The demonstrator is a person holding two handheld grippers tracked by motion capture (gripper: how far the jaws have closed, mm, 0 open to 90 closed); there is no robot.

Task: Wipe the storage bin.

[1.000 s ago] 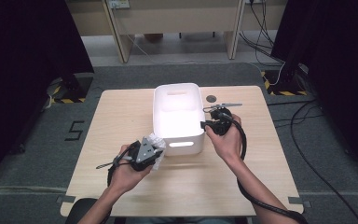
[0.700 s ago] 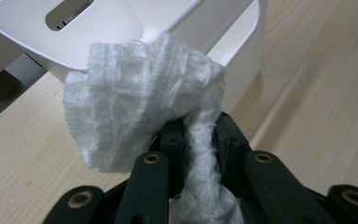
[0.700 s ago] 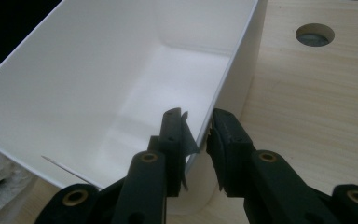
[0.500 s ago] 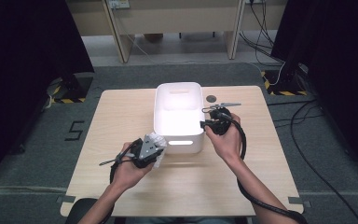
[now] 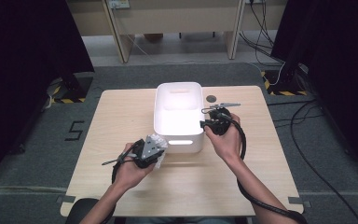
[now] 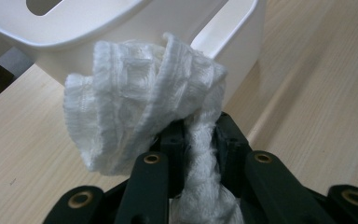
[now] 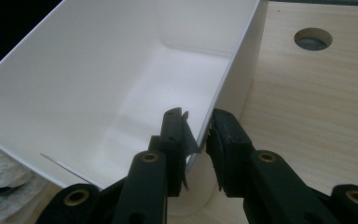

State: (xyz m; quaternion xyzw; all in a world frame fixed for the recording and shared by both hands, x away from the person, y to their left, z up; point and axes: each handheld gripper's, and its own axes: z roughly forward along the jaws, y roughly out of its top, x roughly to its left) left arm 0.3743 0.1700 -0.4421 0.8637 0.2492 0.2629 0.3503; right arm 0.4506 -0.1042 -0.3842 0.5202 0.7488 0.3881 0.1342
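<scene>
A white plastic bin [image 5: 178, 116] stands in the middle of the wooden table [image 5: 121, 112], its inside bare. My left gripper [image 5: 150, 150] sits at the bin's near left corner, shut on a crumpled white cloth [image 5: 157, 141]. In the left gripper view the cloth [image 6: 144, 107] bunches above the gripper [image 6: 200, 135], just in front of the bin's handle end [image 6: 98, 28]. My right gripper [image 5: 213, 124] is on the bin's right side. In the right gripper view that gripper [image 7: 198, 126] straddles the bin's right wall [image 7: 98, 84], one jaw inside and one outside, pinching the rim.
A round cable hole [image 5: 211, 98] lies in the table right of the bin, also seen as the hole [image 7: 313, 38] beyond my right jaws. Bare wood spreads left and right of the bin. Dark curtains flank the table, and cables [image 5: 307, 121] trail on the floor at right.
</scene>
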